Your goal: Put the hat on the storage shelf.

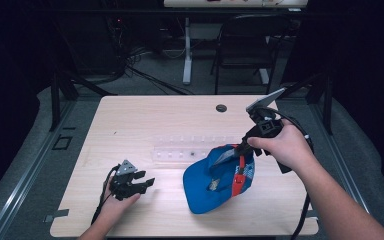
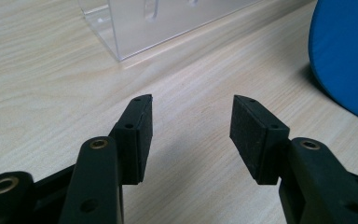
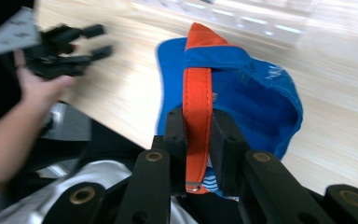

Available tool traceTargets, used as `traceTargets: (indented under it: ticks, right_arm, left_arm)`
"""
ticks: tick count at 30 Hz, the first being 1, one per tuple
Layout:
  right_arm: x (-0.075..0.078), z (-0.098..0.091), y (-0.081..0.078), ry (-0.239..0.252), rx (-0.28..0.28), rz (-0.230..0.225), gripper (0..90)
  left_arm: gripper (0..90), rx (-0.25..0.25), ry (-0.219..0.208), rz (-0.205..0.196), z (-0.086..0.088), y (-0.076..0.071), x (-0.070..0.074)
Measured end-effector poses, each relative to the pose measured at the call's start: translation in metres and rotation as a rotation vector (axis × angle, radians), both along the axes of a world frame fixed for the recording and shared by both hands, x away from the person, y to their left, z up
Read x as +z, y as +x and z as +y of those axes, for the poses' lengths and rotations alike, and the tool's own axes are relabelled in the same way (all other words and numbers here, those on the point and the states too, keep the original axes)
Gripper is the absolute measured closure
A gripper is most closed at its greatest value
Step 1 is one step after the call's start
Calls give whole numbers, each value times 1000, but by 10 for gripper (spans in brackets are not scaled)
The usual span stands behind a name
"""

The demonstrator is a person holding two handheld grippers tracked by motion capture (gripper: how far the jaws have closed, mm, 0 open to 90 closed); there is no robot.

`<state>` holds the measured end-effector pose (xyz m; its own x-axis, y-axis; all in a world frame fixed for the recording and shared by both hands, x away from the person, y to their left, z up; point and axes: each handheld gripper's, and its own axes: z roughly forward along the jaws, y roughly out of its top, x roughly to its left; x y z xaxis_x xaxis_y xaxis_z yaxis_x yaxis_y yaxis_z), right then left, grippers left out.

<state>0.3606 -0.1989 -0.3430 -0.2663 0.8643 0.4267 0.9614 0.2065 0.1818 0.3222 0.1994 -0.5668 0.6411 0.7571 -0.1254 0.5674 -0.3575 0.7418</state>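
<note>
Toward the right half of the pale wood-grain worktop (image 1: 130, 115), nearer its front edge than its back, lies a blue fabric baseball cap (image 1: 200, 187), turned crown-down so the hollow faces up. Its orange adjustment strap (image 3: 198, 100) is pinched between the jaws of the right gripper (image 1: 241, 150); in the right gripper view both pads press flat against the strap's two faces, with a small metal end showing just below them. Right gripper clenched on the strap, then.

Strap runs lengthwise away from the jaws, toward the cap's blue rim. Cap body hangs off the strap's far end and appears partly lifted at the back, brim side resting on the wood; cannot tell how much weight the worktop bears.

Left gripper (image 1: 139, 181) sits low near the front-left part of the worktop, jaws spread wide with nothing between them, pointing right. In the left gripper view the cap's blue edge (image 2: 345, 56) shows at upper right, off to the side of the open jaws and apart from them.

Clear acrylic rack (image 1: 180, 150) lies flat beyond both, around mid-worktop, touching or just beside the cap's far rim.

Judgement: the free left gripper is nearer the brim side. Any two-handed move turns on that: the cap lies to its right, slightly ahead, long axis crossing toward the right gripper.
</note>
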Motion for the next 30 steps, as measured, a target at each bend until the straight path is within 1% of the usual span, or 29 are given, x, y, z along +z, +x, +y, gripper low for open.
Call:
traceTargets:
  ticks: [1, 4, 6, 8, 9, 11, 14, 16, 17, 18, 23, 25, 28, 30]
  right_arm:
    - [2, -2, 1, 20, 14, 7, 781]
    - [3, -3, 1, 81, 8, 18, 782]
    - [4, -3, 1, 111, 12, 20, 782]
    - [5, -3, 2, 146, 17, 37, 782]
    - [5, -3, 2, 161, 24, 32, 782]
    - [6, -2, 2, 187, 15, 37, 782]
    - [8, -2, 3, 209, 32, 44, 782]
    - [8, -1, 2, 232, 26, 37, 783]
    - [10, -1, 3, 241, 30, 49, 783]
    - [10, 0, 2, 250, 20, 40, 783]
    - [11, -1, 2, 278, 33, 40, 783]
    - [11, -2, 3, 287, 28, 39, 783]
    - [12, -4, 4, 312, 22, 45, 783]
    - [12, -5, 4, 333, 5, 39, 783]
  left_arm:
    - [495, 1, -2, 1, 0, 0, 0]
    - [495, 0, 0, 2, 0, 0, 0]
    - [495, -1, 0, 3, 0, 0, 0]
    - [495, 0, 0, 3, -1, 0, 0]
    - [495, 0, 0, 3, -1, 0, 0]
    - [495, 0, 1, 4, -1, 0, -1]
    - [495, -1, 0, 3, -1, 0, -1]
    - [495, 0, -1, 3, -1, 0, -1]
    - [495, -1, -1, 3, 0, 0, 0]
    - [495, 0, -1, 2, 0, 0, 0]
    - [492, 0, -2, 1, 0, 0, 0]
    - [490, 0, -3, 1, 0, 0, 0]
    - [489, 1, -3, 1, -1, 0, 0]
    - [489, 0, -3, 1, -1, 0, 0]
